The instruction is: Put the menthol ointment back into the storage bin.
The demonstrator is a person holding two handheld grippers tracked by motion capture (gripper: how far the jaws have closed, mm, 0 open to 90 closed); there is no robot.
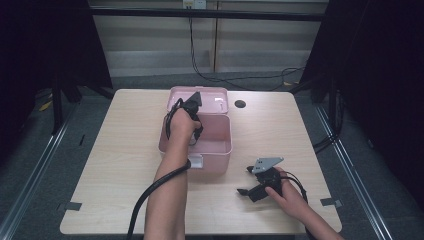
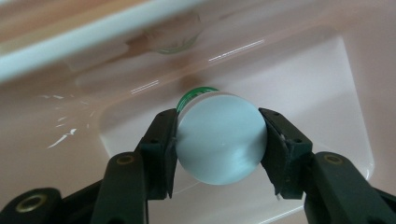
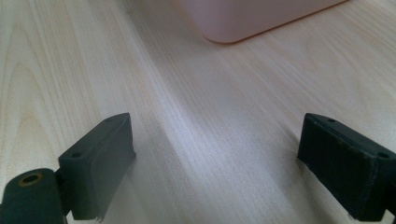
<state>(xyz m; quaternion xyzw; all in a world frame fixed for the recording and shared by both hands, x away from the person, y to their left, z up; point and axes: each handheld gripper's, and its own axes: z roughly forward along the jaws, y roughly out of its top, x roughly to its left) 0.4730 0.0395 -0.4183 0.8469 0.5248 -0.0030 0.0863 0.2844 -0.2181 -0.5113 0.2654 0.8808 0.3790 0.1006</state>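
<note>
My left gripper (image 2: 218,140) clamps a pale round object (image 2: 219,140) inside the pink box (image 1: 220,150); its body is hidden. My right gripper (image 3: 217,168) rests on the table (image 3: 196,121), jaws apart.

A light wooden table (image 1: 125,165) with rounded corners fills the middle of the frame, a small dark round hole (image 1: 240,104) near its far edge. Grey floor (image 1: 40,165) surrounds it, with metal rails (image 1: 30,170) running along the left and right sides. Black curtains (image 1: 385,75) hang at the upper left and upper right. At the top centre stands a pale panelled wall (image 1: 160,45), crossed by a dark horizontal bar (image 1: 210,15). Black cables (image 1: 220,75) trail down the wall onto the floor. The light is dim and even.
</note>
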